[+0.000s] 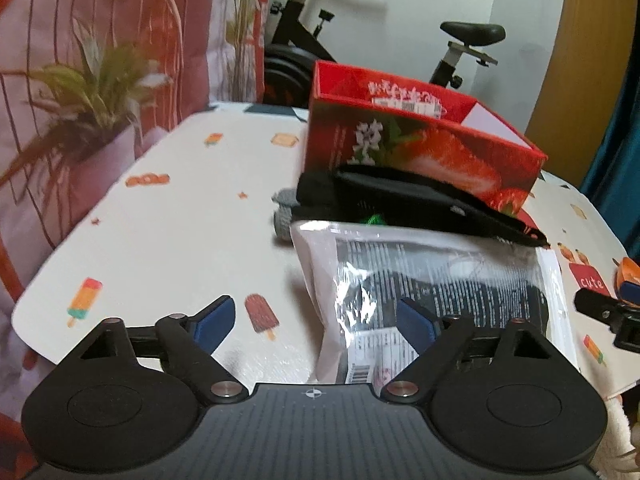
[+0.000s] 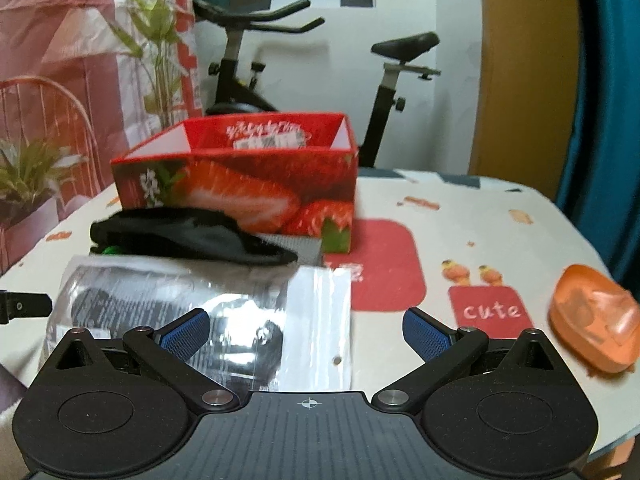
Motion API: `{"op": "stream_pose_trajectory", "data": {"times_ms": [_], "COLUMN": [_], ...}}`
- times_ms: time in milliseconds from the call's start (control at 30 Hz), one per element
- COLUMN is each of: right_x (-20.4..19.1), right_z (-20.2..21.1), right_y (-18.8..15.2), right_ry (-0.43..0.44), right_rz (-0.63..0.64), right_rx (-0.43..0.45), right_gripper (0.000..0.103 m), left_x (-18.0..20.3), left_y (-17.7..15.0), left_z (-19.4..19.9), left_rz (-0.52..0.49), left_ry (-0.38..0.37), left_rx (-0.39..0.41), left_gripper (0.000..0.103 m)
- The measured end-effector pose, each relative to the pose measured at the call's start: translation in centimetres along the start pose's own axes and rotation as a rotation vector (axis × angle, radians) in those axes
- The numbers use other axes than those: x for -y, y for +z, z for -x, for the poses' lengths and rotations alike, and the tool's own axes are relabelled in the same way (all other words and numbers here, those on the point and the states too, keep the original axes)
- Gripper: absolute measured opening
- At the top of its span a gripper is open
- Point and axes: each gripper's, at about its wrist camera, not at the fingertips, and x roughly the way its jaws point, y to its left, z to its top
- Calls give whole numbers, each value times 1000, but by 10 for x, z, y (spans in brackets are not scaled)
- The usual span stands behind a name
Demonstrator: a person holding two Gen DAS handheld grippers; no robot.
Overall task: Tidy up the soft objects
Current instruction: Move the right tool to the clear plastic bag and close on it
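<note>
Here both grippers, left (image 1: 316, 322) and right (image 2: 306, 330), gape empty; plastic packet (image 1: 440, 292) fronts strawberry box (image 1: 420, 148).

We read "cute" in white letters on a small red patch (image 2: 491, 311) printed on the tablecloth (image 2: 460, 232), at about 4 o'clock from the red box (image 2: 240, 188). The left wrist view shows the same word at its far right. White characters run along the box's inner back wall, above a white sticker, too blurred to read. The clear bag (image 2: 200, 320) carries dense print and a barcode (image 1: 358, 374), none of it legible.
</note>
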Motion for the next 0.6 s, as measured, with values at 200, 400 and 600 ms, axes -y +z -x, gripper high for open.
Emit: {"op": "stream_pose_trajectory", "data": {"times_ms": [200,400,600], "right_x": [0,6,13], "right_z": [-20,-36,-58], "right_y": [-15,-19,-8], "right_ry": [51,110,197], "right_rz": [-3,-37,-6], "right_rx": [-53,-74,-139], "right_gripper": [89,88,88], "left_x": [1,0,-14], "left_y": [-11,-7,18], "left_z": [-18,-27,-46], "left_rz": [1,12,27], "left_ry": [-50,-99,-215], "left_rx": [-52,-73,-140], "left_gripper": [63,63,63]}}
